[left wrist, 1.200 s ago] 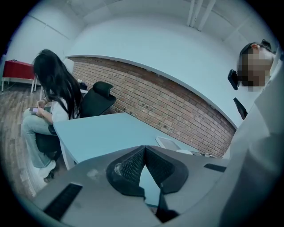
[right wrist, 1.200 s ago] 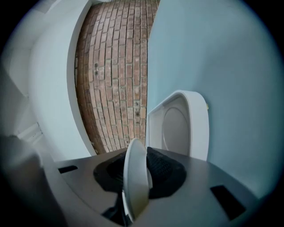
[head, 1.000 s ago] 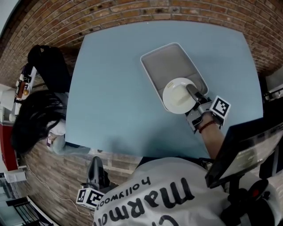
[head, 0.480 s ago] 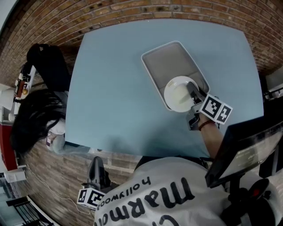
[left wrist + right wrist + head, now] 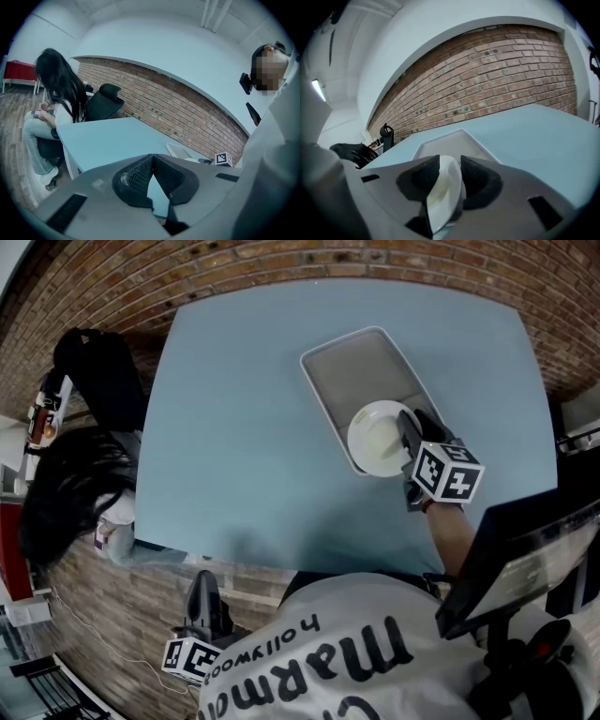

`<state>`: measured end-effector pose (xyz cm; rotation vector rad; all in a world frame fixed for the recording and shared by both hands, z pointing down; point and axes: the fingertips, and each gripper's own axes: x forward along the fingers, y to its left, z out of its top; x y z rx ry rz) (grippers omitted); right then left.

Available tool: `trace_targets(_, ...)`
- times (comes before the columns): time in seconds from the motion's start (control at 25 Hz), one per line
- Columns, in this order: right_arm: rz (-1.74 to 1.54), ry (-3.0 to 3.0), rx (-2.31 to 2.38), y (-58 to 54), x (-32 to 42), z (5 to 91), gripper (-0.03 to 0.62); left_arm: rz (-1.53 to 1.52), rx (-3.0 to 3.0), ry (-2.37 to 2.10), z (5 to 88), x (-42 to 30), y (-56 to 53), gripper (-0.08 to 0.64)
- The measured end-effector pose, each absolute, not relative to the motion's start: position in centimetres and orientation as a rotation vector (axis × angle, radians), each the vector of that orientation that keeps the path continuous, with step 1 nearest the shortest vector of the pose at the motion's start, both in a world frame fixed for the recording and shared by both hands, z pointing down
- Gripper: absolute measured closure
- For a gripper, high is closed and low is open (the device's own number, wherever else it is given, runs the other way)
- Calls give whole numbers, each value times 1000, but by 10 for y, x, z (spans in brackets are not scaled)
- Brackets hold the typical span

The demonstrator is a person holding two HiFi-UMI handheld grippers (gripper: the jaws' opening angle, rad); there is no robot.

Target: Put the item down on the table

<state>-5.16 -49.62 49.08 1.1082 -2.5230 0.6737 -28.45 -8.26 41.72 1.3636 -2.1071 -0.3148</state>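
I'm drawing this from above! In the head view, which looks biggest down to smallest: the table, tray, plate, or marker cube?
1. Table
2. Tray
3. Plate and marker cube look about the same size. The cube is nearer the camera, so I won't rank those two.
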Motion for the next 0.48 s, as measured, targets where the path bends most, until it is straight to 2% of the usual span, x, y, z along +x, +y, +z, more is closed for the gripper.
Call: trace_targets(0.48, 447, -2468, 1024, -491, -59, 499, 482, -327, 1348, -2102, 416, -287, -81, 552)
